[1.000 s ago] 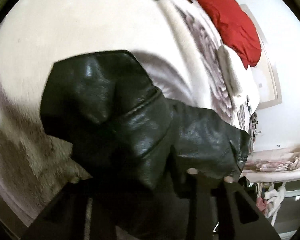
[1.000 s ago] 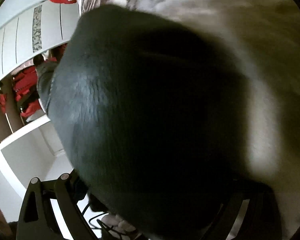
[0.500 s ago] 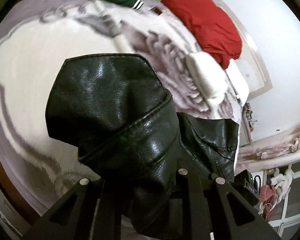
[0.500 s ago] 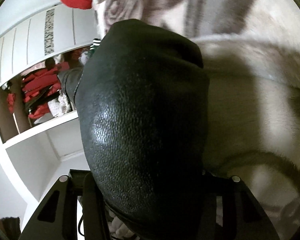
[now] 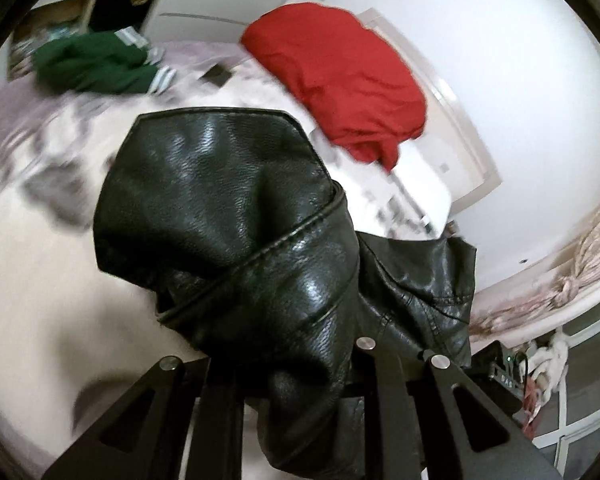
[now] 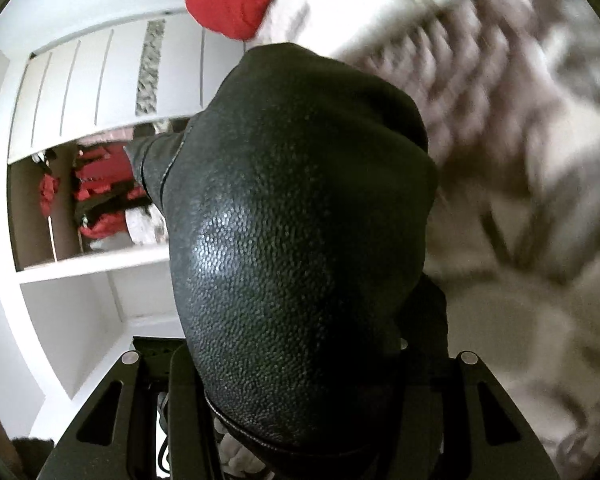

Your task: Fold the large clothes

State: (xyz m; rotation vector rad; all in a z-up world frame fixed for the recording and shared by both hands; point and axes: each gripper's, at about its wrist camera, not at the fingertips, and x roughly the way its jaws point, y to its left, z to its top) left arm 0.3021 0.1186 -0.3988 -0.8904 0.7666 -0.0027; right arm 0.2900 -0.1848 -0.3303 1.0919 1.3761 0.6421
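Observation:
A black leather jacket [image 5: 240, 216] bulges over my left gripper [image 5: 296, 364], which is shut on a bunch of it and holds it above the bed. The same jacket [image 6: 300, 240] fills the middle of the right wrist view, draped over my right gripper [image 6: 300, 364], which is shut on it. The fingertips of both grippers are hidden under the leather.
The bed has a white and grey patterned blanket [image 5: 32, 248] that also shows in the right wrist view [image 6: 540, 200]. A red garment [image 5: 340, 76] and a green garment [image 5: 92, 64] lie at its far side. An open white wardrobe [image 6: 80, 208] holds red clothes.
Both grippers have lifted the jacket up and away from the blanket. More of the room, the red garment and the wardrobe have come into view.

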